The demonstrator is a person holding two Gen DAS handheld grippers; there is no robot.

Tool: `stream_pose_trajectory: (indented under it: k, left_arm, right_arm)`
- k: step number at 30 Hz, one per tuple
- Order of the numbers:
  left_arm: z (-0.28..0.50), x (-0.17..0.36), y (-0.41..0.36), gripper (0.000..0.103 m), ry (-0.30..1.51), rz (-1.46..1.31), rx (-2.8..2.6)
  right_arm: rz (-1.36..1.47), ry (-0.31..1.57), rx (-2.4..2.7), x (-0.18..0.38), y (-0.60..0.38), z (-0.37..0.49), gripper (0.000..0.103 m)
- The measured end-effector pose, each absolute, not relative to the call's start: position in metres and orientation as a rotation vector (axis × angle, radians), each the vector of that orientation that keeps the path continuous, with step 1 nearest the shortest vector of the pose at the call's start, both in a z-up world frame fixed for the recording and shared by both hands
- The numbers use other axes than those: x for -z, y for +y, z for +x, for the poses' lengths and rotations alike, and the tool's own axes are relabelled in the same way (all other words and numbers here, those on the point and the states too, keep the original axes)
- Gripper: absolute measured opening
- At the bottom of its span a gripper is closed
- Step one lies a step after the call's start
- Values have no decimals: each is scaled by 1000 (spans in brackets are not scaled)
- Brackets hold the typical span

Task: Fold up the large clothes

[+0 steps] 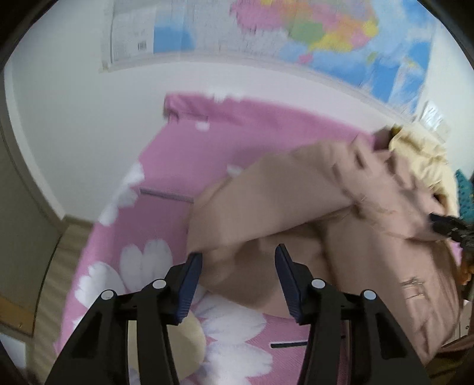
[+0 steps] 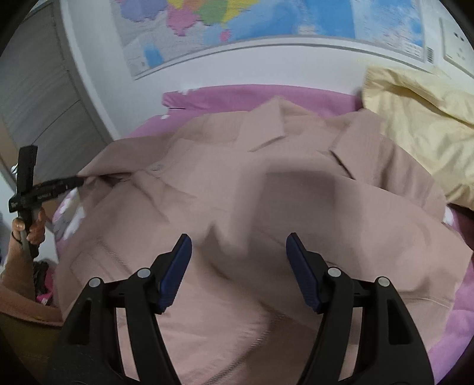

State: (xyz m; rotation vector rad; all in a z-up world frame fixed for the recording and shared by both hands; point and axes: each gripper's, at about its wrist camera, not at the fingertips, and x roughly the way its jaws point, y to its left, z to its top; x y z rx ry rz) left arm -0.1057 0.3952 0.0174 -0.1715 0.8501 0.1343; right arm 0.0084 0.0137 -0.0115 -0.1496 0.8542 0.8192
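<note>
A large beige-pink jacket [image 2: 237,192] with a collar and a zip lies spread on a pink bed sheet with white daisies [image 1: 154,213]. In the left wrist view a sleeve or side of the jacket [image 1: 281,201] is folded over the body. My left gripper [image 1: 238,257] is open, its fingers just above the jacket's folded edge. My right gripper [image 2: 238,245] is open and empty over the jacket's middle. In the right wrist view the left gripper [image 2: 59,185] shows at the jacket's left edge.
A pale yellow garment [image 2: 420,124] lies at the bed's far right corner, touching the jacket. A world map [image 2: 266,23] hangs on the white wall behind the bed. A grey cabinet [image 2: 38,103] stands left. Wood floor [image 1: 50,284] lies beside the bed.
</note>
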Motion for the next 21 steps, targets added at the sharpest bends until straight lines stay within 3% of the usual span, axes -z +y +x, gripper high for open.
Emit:
stream_pose_trajectory:
  k: [2, 4, 7, 8, 10, 11, 12, 19, 21]
  left_arm:
    - [-117, -27, 397, 54, 814, -167, -122]
    - [-121, -30, 396, 68, 803, -112, -168]
    - [-109, -16, 393, 66, 882, -62, -180]
    - [-103, -10, 394, 60, 906, -60, -157]
    - [-93, -1, 399, 26, 942, -58, -142]
    - [-87, 0, 405, 19, 958, -75, -144]
    - [-84, 1, 411, 5, 963, -103, -137]
    - [-71, -40, 429, 3, 931, -190, -15]
    - [-68, -45, 422, 3, 941, -174, 14]
  right_arm:
    - [-186, 833, -889, 7, 29, -3, 67]
    - [-208, 819, -1007, 2, 56, -17, 67]
    - [-297, 787, -1131, 0, 107, -40, 67]
    - [-327, 774, -1165, 0, 122, -46, 69]
    - [-367, 775, -1245, 6, 161, -59, 74]
    - [-389, 783, -1279, 12, 185, -66, 74]
    - [-416, 794, -1303, 17, 204, -72, 74]
    - [-552, 819, -1323, 47, 289, -96, 73]
    - [-597, 787, -1255, 52, 302, -97, 39]
